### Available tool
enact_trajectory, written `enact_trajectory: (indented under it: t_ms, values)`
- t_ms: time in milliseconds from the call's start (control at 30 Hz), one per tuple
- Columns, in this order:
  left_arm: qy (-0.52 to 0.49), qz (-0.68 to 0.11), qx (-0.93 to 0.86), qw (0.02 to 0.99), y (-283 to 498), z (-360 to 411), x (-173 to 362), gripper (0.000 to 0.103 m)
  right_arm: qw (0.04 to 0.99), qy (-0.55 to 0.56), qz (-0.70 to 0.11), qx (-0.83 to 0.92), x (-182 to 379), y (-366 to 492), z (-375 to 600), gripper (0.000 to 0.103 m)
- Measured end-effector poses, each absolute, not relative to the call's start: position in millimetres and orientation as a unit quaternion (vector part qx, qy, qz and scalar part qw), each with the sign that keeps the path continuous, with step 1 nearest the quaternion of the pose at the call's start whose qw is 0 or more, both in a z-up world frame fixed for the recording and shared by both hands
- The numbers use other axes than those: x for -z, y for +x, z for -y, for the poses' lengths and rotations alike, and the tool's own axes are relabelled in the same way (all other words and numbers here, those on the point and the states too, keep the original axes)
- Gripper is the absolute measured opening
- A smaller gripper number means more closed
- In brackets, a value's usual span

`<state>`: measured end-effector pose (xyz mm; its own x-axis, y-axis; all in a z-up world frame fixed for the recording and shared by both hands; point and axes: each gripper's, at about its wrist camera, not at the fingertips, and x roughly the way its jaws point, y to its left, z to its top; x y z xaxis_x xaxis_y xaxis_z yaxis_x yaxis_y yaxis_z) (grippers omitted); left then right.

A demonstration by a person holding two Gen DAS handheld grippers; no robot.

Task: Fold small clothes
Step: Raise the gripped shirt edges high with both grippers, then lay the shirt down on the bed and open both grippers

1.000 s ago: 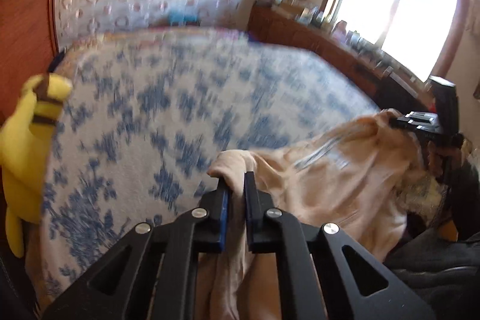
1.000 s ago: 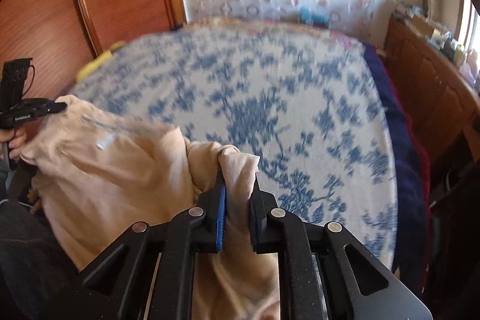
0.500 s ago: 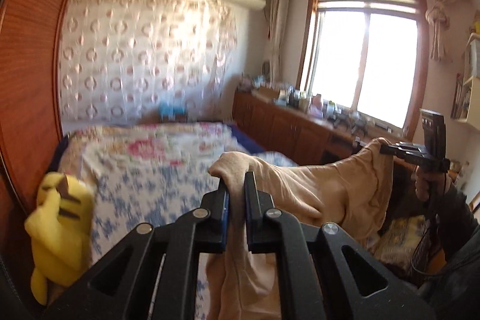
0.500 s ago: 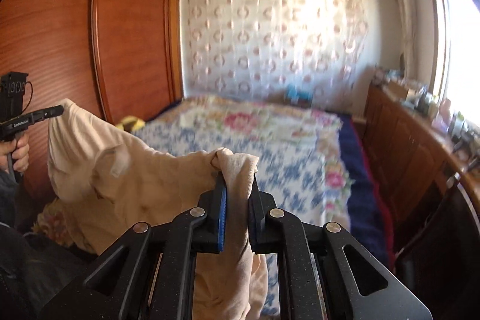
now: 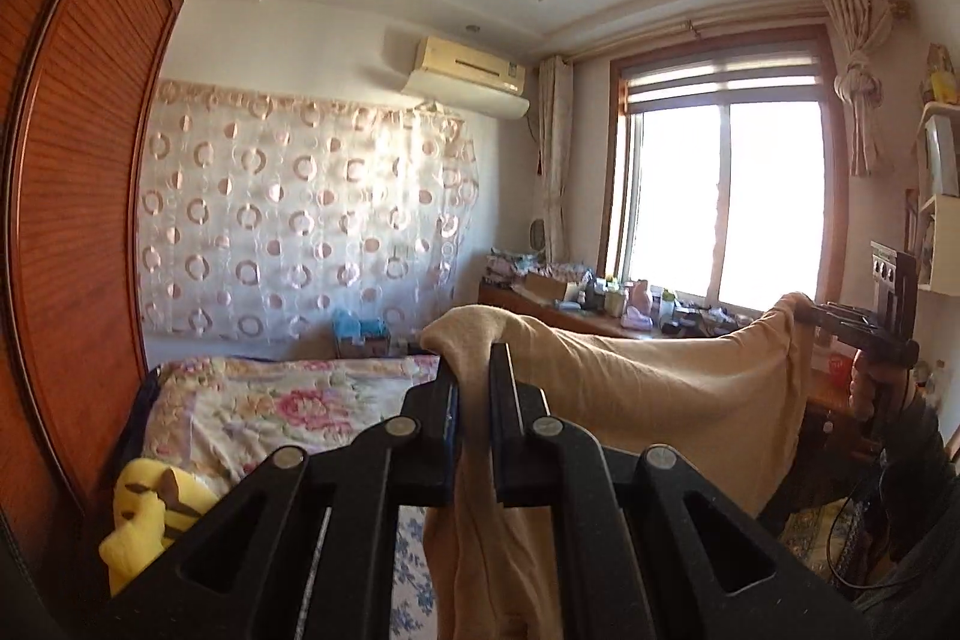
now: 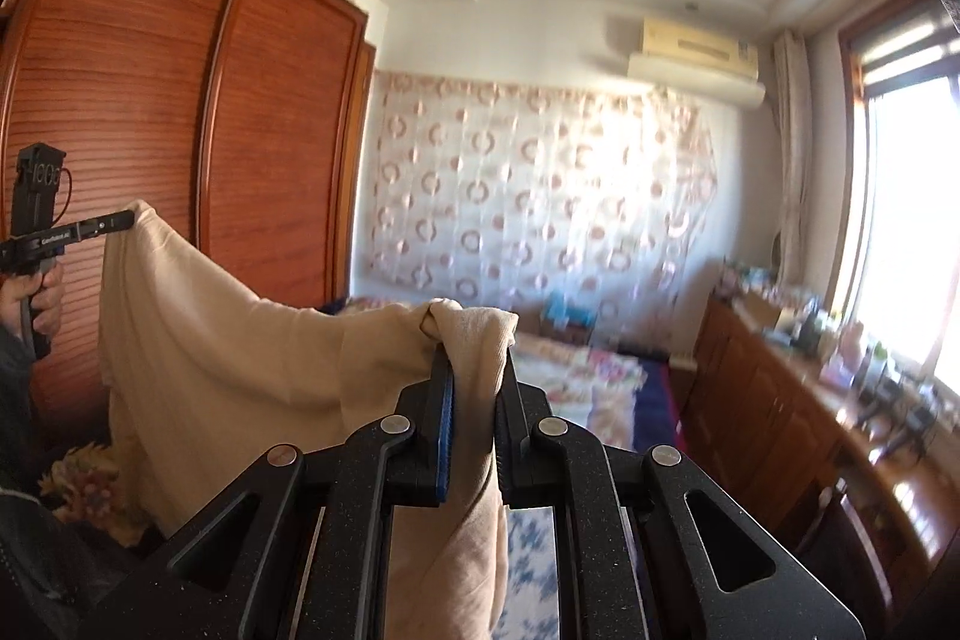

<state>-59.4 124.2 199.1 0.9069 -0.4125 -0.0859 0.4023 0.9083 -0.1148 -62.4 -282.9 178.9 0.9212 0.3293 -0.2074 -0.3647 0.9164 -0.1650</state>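
A beige garment [image 5: 660, 388] hangs stretched in the air between my two grippers, high above the bed. My left gripper [image 5: 474, 370] is shut on one top corner of it. My right gripper [image 6: 474, 370] is shut on the other top corner; it also shows at the right of the left wrist view [image 5: 828, 316]. The left gripper shows at the left of the right wrist view [image 6: 114, 223], with the garment [image 6: 240, 352] sagging between. The garment's lower part hangs behind my fingers, out of sight.
A bed with a floral and blue-patterned cover [image 5: 270, 412] lies below. A yellow plush toy [image 5: 144, 514] sits at its left edge by a wooden wardrobe [image 6: 150, 148]. A cluttered wooden sideboard [image 6: 798, 388] runs under the window [image 5: 726, 196].
Both grippers have risen with the garment, lifting it off the bed. The views have tilted up from the bed cover to the wall and ceiling, and the cloth now hangs spread between the grippers.
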Motion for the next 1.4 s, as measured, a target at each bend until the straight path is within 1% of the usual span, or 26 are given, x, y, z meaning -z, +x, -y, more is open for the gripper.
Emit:
enact_trajectory:
  t_ms: [167,333,467,533,600,633,667,700,733,767,800,867,900,967,1167,1400]
  values:
    - [-0.051,-0.036,0.188,0.980,-41,-142,-228,0.005,0.977,-0.113,-0.053,-0.174,-218,-54,279,0.008]
    - [-0.048,-0.054,0.151,0.986,12,-156,-232,0.005,0.976,-0.128,-0.062,-0.163,-236,-6,267,0.008]
    - [-0.032,-0.094,0.110,0.989,89,-163,-198,0.007,0.972,-0.151,-0.115,-0.139,-216,80,253,0.008]
    - [-0.018,-0.112,0.094,0.989,126,-160,-171,0.010,0.967,-0.164,-0.155,-0.122,-191,139,244,0.008]
    - [-0.001,-0.134,0.081,0.988,168,-157,-141,0.016,0.962,-0.173,-0.183,-0.106,-164,188,238,0.010]
    - [0.008,-0.158,0.081,0.984,197,-158,-119,0.017,0.959,-0.177,-0.201,-0.097,-141,222,232,0.010]
    - [0.015,-0.178,0.083,0.980,211,-153,-107,0.018,0.956,-0.180,-0.215,-0.091,-125,243,229,0.020]
    - [0.025,-0.206,0.084,0.975,229,-151,-88,0.019,0.950,-0.185,-0.241,-0.074,-104,268,227,0.040]
    - [0.029,-0.236,0.080,0.968,244,-149,-68,0.021,0.943,-0.189,-0.268,-0.048,-83,290,226,0.048]
    - [0.028,-0.259,0.079,0.962,251,-146,-52,0.025,0.939,-0.185,-0.289,-0.032,-60,309,226,0.051]
    - [0.028,-0.282,0.081,0.956,255,-144,-34,0.031,0.935,-0.176,-0.305,-0.034,-43,316,228,0.051]
    - [0.032,-0.300,0.088,0.949,252,-138,-13,0.037,0.933,-0.159,-0.320,-0.045,-14,318,234,0.051]
    - [0.036,-0.313,0.090,0.945,250,-135,-2,0.038,0.931,-0.156,-0.326,-0.050,-4,315,236,0.051]
    - [0.036,-0.339,0.101,0.935,242,-127,18,0.039,0.925,-0.152,-0.340,-0.070,13,309,238,0.051]
    - [0.039,-0.360,0.126,0.923,204,-110,34,0.041,0.919,-0.126,-0.357,-0.108,37,264,244,0.051]
    - [0.015,-0.393,0.147,0.908,173,-105,67,0.042,0.905,-0.073,-0.400,-0.126,90,230,260,0.051]
